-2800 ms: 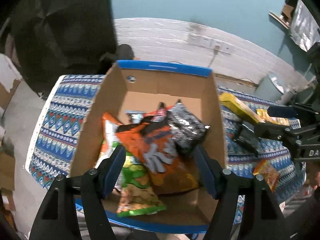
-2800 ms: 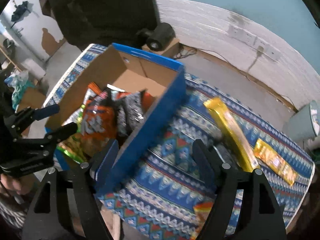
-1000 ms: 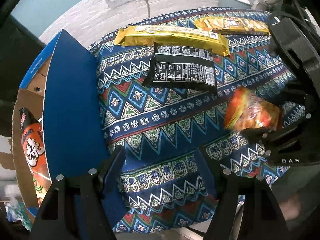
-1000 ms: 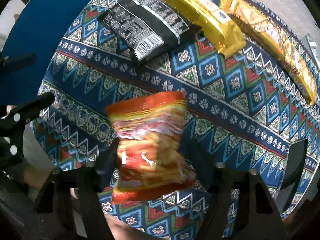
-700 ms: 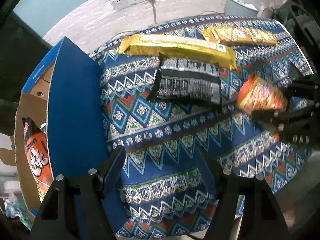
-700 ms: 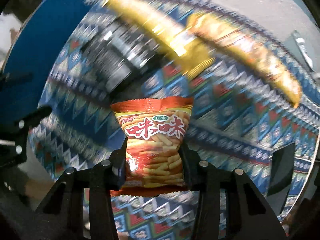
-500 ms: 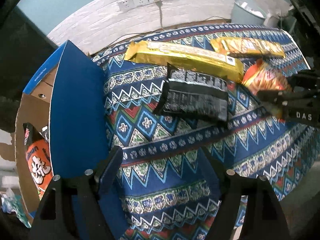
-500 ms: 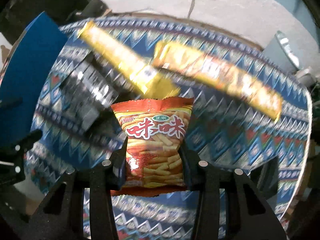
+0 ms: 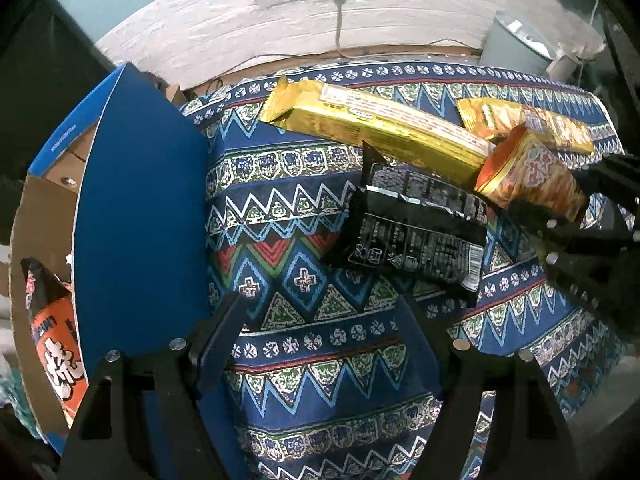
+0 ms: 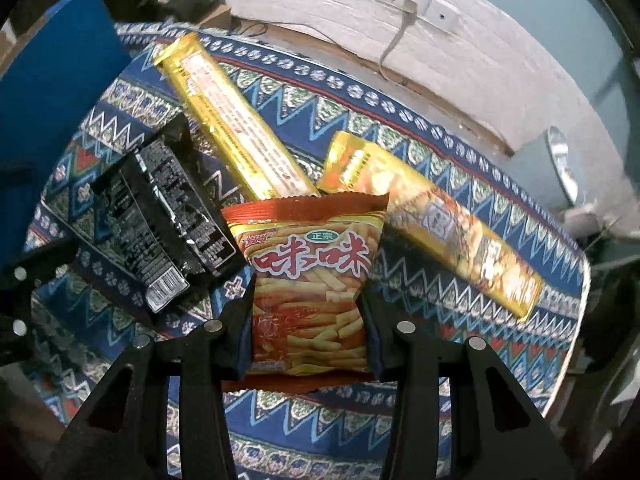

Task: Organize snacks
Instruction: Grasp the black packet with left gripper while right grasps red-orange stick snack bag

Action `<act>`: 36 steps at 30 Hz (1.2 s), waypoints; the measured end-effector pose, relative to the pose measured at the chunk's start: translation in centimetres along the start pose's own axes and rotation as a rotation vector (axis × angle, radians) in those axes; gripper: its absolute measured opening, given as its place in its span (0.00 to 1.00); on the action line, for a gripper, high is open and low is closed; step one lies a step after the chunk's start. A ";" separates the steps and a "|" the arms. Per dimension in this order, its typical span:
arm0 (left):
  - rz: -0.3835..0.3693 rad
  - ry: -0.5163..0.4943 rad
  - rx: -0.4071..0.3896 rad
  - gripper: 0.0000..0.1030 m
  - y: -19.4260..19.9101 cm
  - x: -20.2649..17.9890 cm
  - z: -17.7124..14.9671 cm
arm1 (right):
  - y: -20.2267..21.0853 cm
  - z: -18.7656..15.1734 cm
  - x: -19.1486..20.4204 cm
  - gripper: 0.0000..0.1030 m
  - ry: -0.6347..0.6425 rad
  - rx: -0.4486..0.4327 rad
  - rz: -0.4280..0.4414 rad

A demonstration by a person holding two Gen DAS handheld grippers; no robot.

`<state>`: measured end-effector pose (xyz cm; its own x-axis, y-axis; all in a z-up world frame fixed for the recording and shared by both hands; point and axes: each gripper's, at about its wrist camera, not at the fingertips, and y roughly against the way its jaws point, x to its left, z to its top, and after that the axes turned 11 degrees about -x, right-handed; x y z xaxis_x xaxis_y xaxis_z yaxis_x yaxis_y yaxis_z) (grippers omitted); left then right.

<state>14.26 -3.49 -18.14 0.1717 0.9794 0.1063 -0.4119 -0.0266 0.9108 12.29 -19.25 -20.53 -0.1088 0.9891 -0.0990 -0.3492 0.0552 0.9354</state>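
Left wrist view: left claw (image 9: 320,320), released and empty, hangs over the patterned table (image 9: 304,344). Blue cardboard box (image 9: 136,216) at left, an orange snack bag (image 9: 56,348) inside. On the cloth: black snack packet (image 9: 412,232) just beyond the fingers, long gold biscuit pack (image 9: 376,128) behind it, orange-gold biscuit pack (image 9: 520,120) far right. Since a second ago the black packet sits nearer this claw, whose jaws have just been opening, nothing between them.

Right wrist view: right claw (image 10: 308,320) clenched on the red shrimp-stick bag (image 10: 312,280), lifted clear of the cloth. A second ago the bag lay loose between wider jaws, which have just been closing.

Risk: the grip pinches the puffy bag's lower half; it may slip or crush during the carry to the box. Both claws stand close; they could collide.
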 end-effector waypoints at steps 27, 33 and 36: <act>-0.083 0.233 -0.002 0.79 -2.1 -0.5 2.6 | 4.5 -5.2 -4.6 0.40 -0.188 -0.008 0.141; -0.070 0.254 0.028 0.79 -3.9 -1.5 3.1 | 4.2 -5.9 -7.6 0.40 -0.210 -0.027 0.100; -0.065 0.228 0.043 0.79 -4.9 -2.3 3.4 | 4.2 -6.3 -8.3 0.40 -0.226 -0.026 0.093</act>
<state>18.97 -6.30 -21.51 -0.0119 0.9991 -0.0411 -0.3669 0.0338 0.9296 5.85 -28.08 -17.94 0.0680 0.9953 0.0684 -0.3712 -0.0384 0.9277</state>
